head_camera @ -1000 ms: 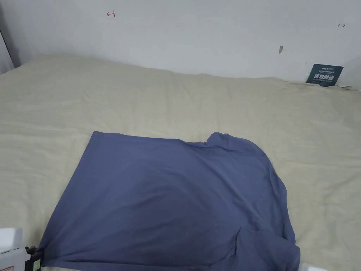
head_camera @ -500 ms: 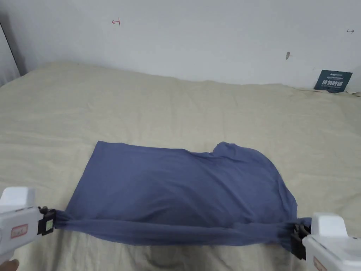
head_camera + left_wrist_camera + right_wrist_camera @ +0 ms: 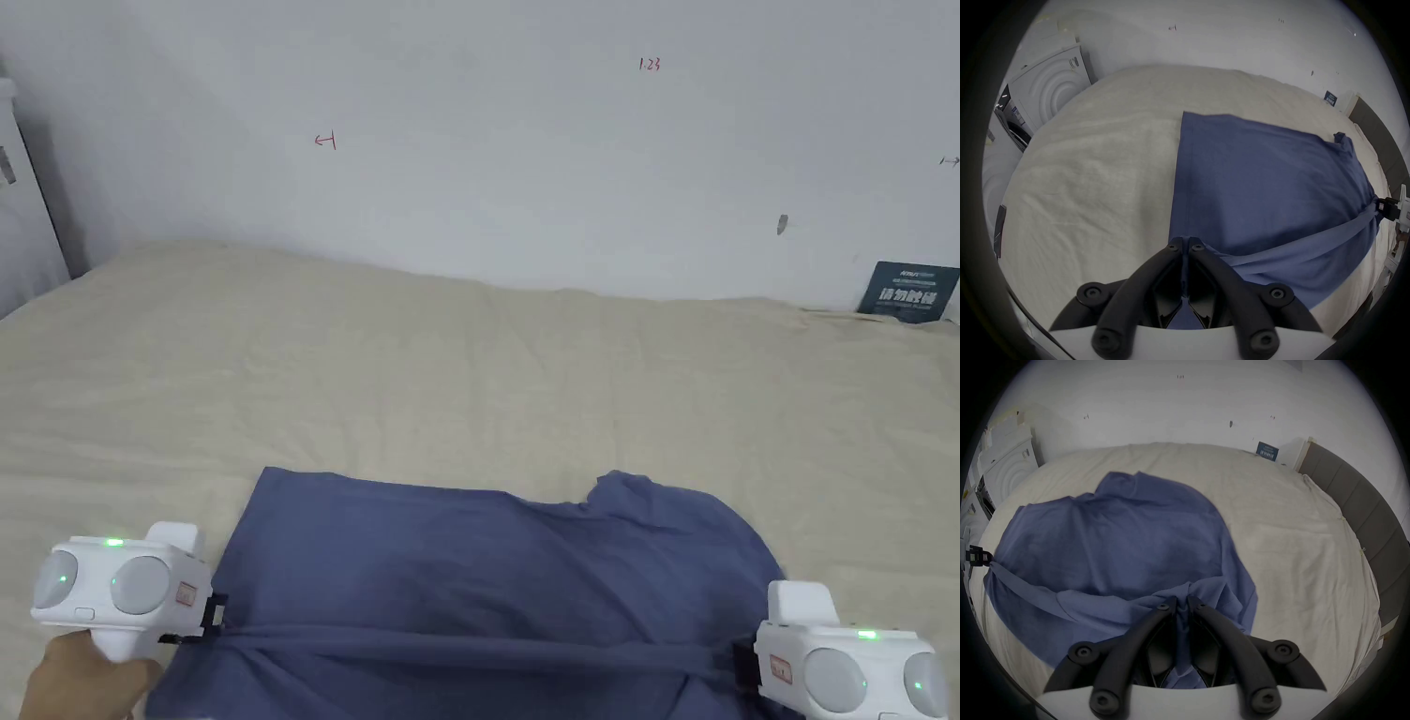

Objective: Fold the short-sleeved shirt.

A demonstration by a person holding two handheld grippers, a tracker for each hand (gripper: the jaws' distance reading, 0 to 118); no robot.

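Observation:
A blue short-sleeved shirt lies spread on the cream bed, its far hem flat and a sleeve bunched at the far right. My left gripper is shut on the shirt's near left edge. My right gripper is shut on the near right edge. Between them the near edge is lifted and pulled into a taut band above the rest of the shirt. In the right gripper view the shirt spreads out to the left, and the left gripper grips its far corner.
The cream bed sheet runs back to a white wall. A dark card leans at the far right. White appliances stand left of the bed. A grey padded headboard borders its right side.
Both grippers have carried the shirt's near edge up and away from the person, folding it over the body. The head camera has tilted up, showing more wall.

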